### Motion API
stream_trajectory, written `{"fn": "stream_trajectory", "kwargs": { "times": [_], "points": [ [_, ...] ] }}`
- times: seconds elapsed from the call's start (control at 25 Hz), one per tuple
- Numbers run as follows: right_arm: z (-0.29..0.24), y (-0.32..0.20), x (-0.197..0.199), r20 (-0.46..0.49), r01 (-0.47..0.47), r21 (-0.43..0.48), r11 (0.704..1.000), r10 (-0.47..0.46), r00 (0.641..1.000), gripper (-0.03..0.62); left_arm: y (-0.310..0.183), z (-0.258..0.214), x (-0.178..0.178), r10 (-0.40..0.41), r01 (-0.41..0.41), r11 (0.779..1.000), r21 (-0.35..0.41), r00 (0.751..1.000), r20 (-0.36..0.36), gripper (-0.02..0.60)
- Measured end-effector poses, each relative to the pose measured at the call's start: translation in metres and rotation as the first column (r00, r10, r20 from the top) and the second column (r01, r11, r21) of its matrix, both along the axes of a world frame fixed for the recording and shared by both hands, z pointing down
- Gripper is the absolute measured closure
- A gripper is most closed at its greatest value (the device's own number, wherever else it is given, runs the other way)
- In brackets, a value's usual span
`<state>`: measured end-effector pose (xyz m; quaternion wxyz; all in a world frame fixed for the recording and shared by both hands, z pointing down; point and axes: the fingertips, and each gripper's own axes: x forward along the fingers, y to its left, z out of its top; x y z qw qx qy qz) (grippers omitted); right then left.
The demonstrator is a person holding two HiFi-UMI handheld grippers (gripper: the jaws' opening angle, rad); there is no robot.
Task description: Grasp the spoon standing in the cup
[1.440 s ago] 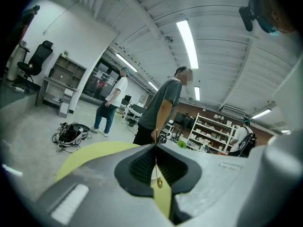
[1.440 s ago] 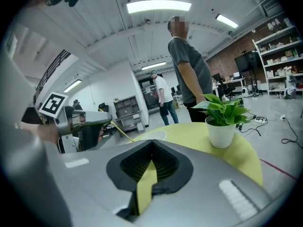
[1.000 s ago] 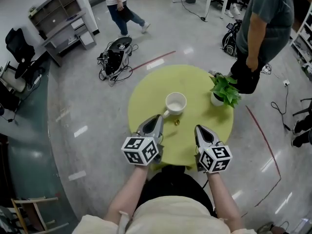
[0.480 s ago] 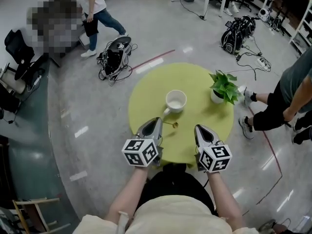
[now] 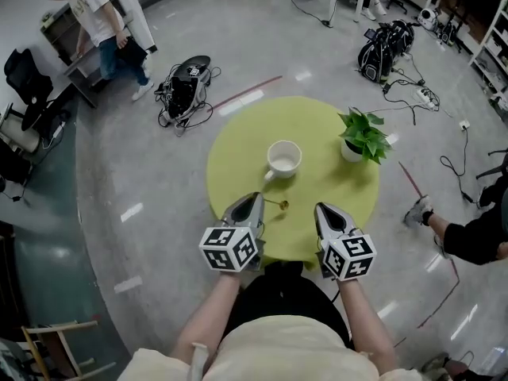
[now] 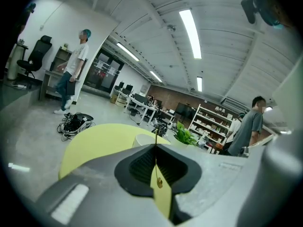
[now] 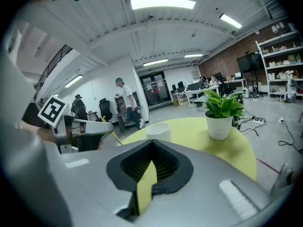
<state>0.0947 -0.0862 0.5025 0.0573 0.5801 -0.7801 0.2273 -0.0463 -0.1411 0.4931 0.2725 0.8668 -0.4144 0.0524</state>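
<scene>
A white cup [image 5: 284,159] stands on the round yellow-green table [image 5: 333,189], with nothing in it that I can see. My left gripper [image 5: 255,198] sits at the table's near edge, just short of the cup, shut on a thin gold spoon [image 5: 278,205]. In the left gripper view the spoon [image 6: 159,182] is pinched between the jaws of the gripper [image 6: 155,145], its small bowl hanging down. My right gripper [image 5: 321,208] hovers beside it over the near edge, shut with nothing in it [image 7: 152,142]. In the right gripper view the cup [image 7: 157,129] shows past the jaws.
A potted green plant [image 5: 363,137] stands at the table's right side. On the floor lie a dark bag with cables [image 5: 184,86] and more bags [image 5: 379,48]. One person [image 5: 99,30] walks at the far left; another person's arm [image 5: 468,240] shows at the right edge.
The left gripper with the spoon has drawn slightly back from the cup. The person beside the table has moved off to the right; the other has walked left.
</scene>
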Motion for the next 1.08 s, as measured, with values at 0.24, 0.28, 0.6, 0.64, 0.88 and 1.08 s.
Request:
{"fn": "stream_trajectory", "kwargs": {
  "times": [0.24,0.28,0.6,0.64,0.88,1.08],
  "points": [
    [-0.002,0.0,0.005,-0.01,-0.01,0.002,1.0,0.01,1.0,0.594,0.001,-0.001,0.005,0.009,-0.009,1.0,0.002,1.0,0.002,0.575],
    [-0.003,-0.001,0.005,-0.009,-0.01,0.004,1.0,0.01,1.0,0.594,0.0,-0.002,0.006,0.01,-0.01,1.0,0.003,1.0,0.001,0.575],
    [-0.005,-0.005,0.002,0.003,-0.004,0.012,1.0,0.004,1.0,0.594,-0.002,-0.002,0.008,0.008,-0.008,1.0,0.001,1.0,-0.004,0.575],
    [-0.005,-0.005,0.002,0.004,-0.005,0.012,1.0,0.005,1.0,0.594,-0.003,-0.002,0.007,0.008,-0.008,1.0,0.002,1.0,-0.003,0.575],
    [-0.003,-0.008,0.001,0.008,0.002,0.009,1.0,-0.002,1.0,0.594,-0.005,-0.002,0.005,0.004,-0.004,1.0,0.004,1.0,-0.003,0.575],
    [-0.006,-0.012,-0.006,0.005,0.009,0.012,1.0,-0.009,1.0,0.594,-0.008,-0.005,0.0,0.003,-0.003,1.0,0.006,1.0,-0.01,0.575]
  ]
}}
